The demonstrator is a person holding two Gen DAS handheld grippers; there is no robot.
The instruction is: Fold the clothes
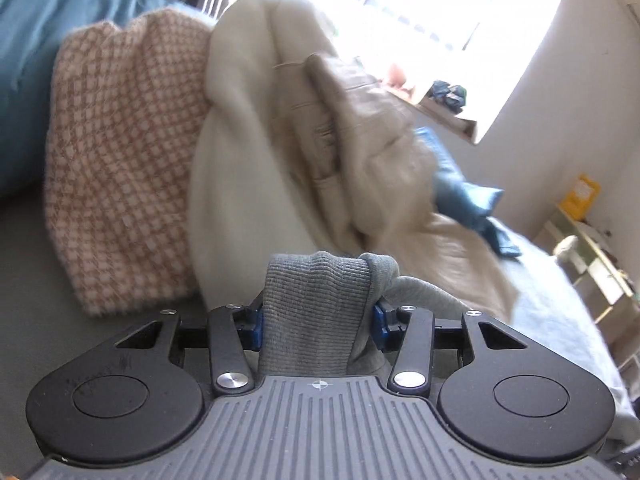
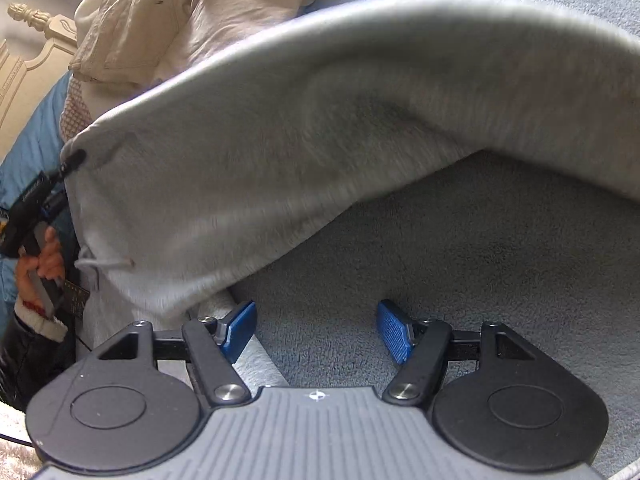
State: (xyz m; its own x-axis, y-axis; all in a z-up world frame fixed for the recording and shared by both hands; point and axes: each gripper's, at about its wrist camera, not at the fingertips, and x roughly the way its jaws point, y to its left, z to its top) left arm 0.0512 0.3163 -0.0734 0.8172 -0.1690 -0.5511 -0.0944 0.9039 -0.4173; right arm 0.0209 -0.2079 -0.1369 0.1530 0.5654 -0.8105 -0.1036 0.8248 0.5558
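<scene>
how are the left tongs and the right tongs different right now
The left tongs are shut on the grey garment's ribbed hem; the right tongs are open and hold nothing. The left tongs carry the garment lifted off the bed; the right tongs hover over bare bedcover beside it. Both have blue pads.

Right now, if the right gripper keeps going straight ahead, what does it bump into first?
Probably the blue blanket on the bed: nothing lies between the open right gripper and it. The grey garment hangs further ahead, though depth is hard to judge.
</scene>
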